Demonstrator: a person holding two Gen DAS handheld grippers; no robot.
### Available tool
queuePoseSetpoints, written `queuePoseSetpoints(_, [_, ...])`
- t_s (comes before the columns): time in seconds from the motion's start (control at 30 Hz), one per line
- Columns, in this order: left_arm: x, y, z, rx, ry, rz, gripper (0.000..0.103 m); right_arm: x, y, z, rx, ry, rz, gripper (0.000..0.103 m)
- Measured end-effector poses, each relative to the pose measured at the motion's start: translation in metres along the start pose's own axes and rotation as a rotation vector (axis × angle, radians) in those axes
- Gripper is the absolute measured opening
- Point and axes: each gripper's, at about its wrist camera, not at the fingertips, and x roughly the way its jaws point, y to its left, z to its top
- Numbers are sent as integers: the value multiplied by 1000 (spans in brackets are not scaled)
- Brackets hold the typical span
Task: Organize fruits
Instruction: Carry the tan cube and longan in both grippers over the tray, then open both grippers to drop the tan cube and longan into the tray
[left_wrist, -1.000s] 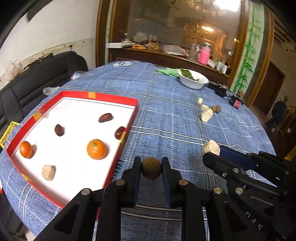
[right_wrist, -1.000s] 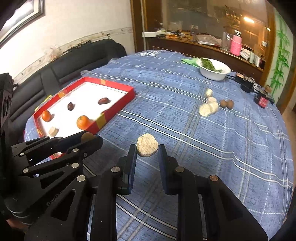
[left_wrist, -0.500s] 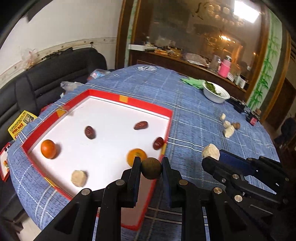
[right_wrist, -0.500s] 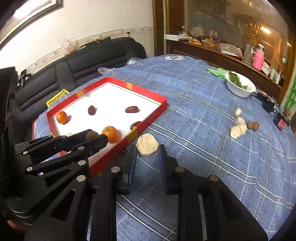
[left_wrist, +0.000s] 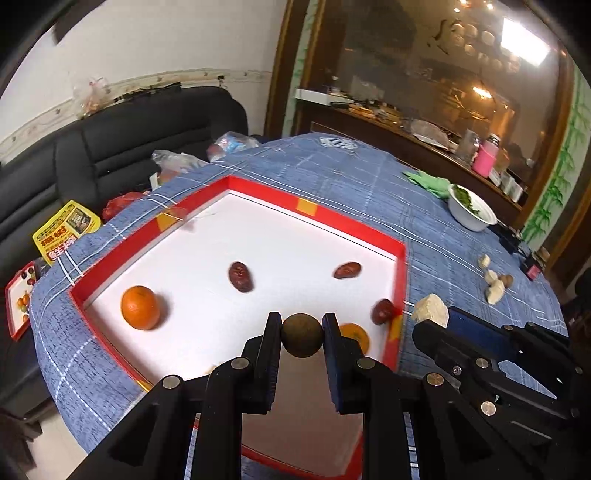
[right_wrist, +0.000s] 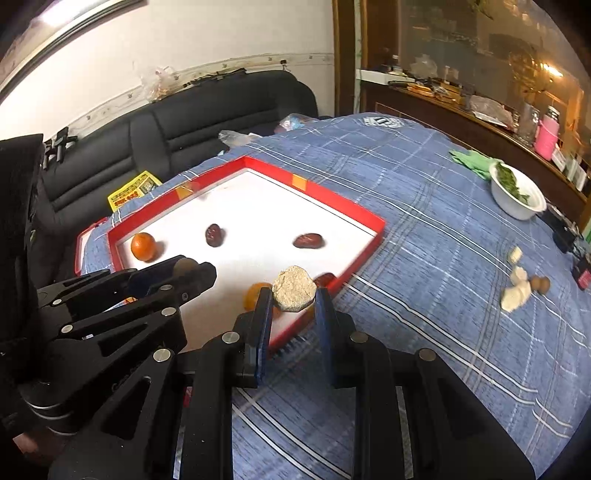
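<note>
The brown ball (left_wrist: 301, 335) in the jaws half hides an orange (left_wrist: 356, 334).

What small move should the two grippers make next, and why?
Probably lower the left gripper a little and release its round brown fruit onto bare white floor of the red tray; it already hangs over the tray. The right gripper, shut on a beige chunk, sits over the tray's near rim.

Home living room; black sofa (right_wrist: 207, 122); clothed table (right_wrist: 443, 258)
</note>
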Motion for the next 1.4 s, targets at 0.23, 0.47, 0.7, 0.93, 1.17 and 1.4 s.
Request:
queuePoseSetpoints(0.23, [8,17,9,-27,-1,46,21,18,13,15,-23,13,20,23])
queuePoseSetpoints(0.47, [15,34,15,-49,2,83,21,39,17,28,-35,33,25,23])
queuePoseSetpoints(0.7, [22,44,21,-57,12,112,21,56,21,39,-49,54,27,23])
queuePoseSetpoints(0.93, [30,46,24,-53,21,133,21,71,21,45,-56,74,24,23])
queuePoseSetpoints(1.17, [36,49,29,-50,29,153,21,83,26,49,-62,93,29,23])
queuePoseSetpoints(1.4, [44,51,32,-49,41,171,21,95,31,53,-69,109,29,23])
